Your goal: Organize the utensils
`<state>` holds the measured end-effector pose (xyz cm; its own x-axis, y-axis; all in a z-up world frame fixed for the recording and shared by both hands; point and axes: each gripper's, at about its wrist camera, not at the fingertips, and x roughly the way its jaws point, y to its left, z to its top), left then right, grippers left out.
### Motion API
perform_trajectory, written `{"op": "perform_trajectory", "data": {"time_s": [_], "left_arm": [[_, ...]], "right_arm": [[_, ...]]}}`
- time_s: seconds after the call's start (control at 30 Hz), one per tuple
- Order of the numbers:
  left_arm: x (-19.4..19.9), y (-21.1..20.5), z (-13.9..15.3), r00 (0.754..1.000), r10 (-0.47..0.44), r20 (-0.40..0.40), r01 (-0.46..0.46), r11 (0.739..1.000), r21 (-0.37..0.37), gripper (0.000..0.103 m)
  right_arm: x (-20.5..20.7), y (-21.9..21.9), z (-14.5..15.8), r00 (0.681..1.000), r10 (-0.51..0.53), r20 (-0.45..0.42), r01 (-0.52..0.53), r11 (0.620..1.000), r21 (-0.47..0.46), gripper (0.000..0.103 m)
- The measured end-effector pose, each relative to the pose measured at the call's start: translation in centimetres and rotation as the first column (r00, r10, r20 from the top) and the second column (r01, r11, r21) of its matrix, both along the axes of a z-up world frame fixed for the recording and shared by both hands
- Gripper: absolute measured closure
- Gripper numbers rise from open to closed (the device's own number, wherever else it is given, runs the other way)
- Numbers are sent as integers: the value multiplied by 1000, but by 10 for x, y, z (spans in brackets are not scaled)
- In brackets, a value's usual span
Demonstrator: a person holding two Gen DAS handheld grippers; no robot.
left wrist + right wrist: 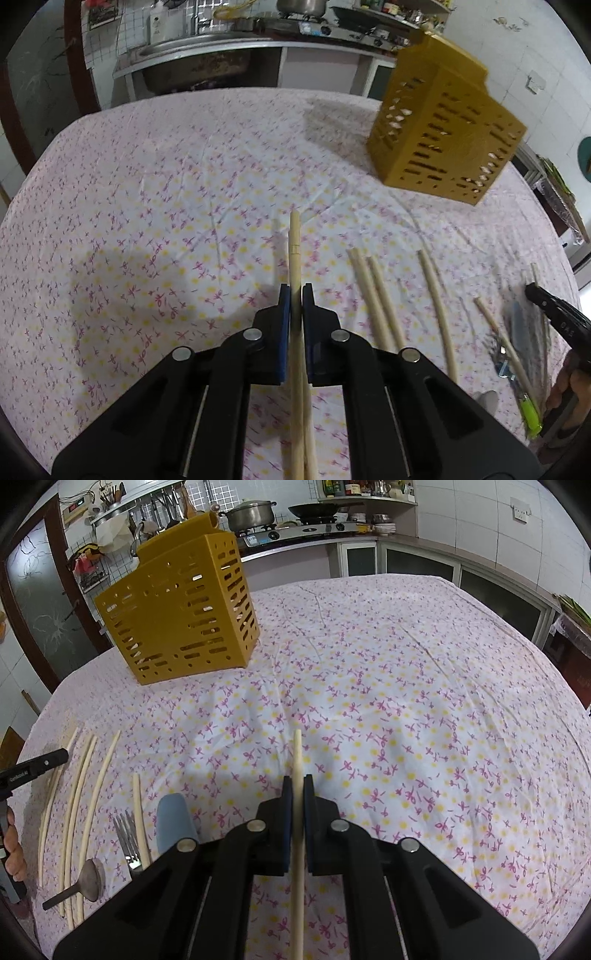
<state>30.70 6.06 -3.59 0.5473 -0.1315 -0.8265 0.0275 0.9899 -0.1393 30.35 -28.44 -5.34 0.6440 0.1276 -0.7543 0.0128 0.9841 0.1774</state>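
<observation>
My left gripper (pixel 295 293) is shut on a wooden chopstick (pixel 294 243) that sticks out forward over the cloth; a second stick lies close beside it lower down. My right gripper (pixel 297 782) is shut on a paler chopstick (pixel 297 753). The yellow slotted utensil holder (pixel 443 125) (pixel 177 609) stands on the table beyond both, with stick ends showing through its slots. Several loose chopsticks (pixel 373 295) (pixel 85 782) lie between the two grippers, with a fork (pixel 127 838), a spoon (pixel 88 878) and a blue-grey handle (pixel 173 823).
A floral tablecloth (pixel 406 701) covers the round table. Each gripper shows at the edge of the other's view: the right gripper (pixel 535 291), the left gripper (pixel 61 756). A green item (pixel 530 413) lies by the fork. Kitchen counter, stove and pots stand behind.
</observation>
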Motion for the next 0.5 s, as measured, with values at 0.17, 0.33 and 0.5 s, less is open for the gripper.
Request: {"op": "perform_trajectory", "data": {"time_s": [0.17, 0.33, 0.5], "left_arm": [[2, 7, -1, 1000, 15, 3, -15, 1000, 11, 89], [-2, 13, 1, 1000, 22, 19, -23, 999, 35, 80], [2, 20, -1, 999, 41, 19, -41, 998, 40, 80]], "right_arm": [[0, 2, -1, 1000, 3, 5, -3, 1000, -1, 97], [0, -2, -2, 1000, 6, 6, -6, 1000, 21, 97], [-1, -2, -2, 1000, 8, 7, -8, 1000, 7, 97]]}}
